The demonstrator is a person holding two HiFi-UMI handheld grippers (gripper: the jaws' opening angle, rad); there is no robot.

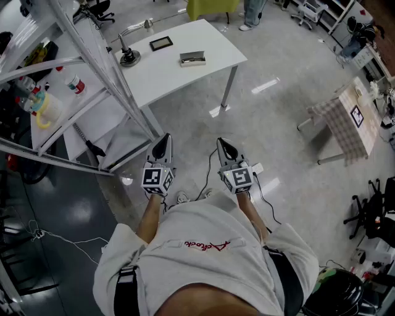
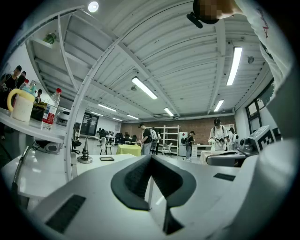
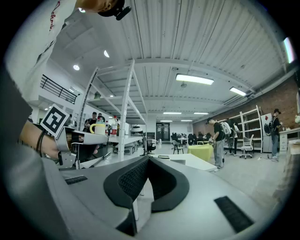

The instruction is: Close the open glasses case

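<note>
On the white table (image 1: 173, 77), the glasses case (image 1: 192, 58) is too small to tell whether its lid is up. The flat dark item (image 1: 161, 43) near it cannot be identified. 1 person (image 1: 253, 12) is cut off by the top edge, only legs showing.

Ahead of me a white table (image 1: 203, 37) stands on the grey polished floor (image 1: 278, 154). Three things lie on its top, well apart: a grey glasses case (image 1: 192, 58) toward the right, a small dark-framed flat panel (image 1: 161, 43) behind it, and a black stand with an upright stem (image 1: 129, 57) at the left end. On my left a white rack shelf (image 1: 62, 126) carries a cream mug with a yellow handle (image 1: 44, 108) and a red-labelled bottle (image 1: 75, 84). Far right, a small table under a checked cloth (image 1: 336, 126) bears a square marker card (image 1: 357, 115).
</note>
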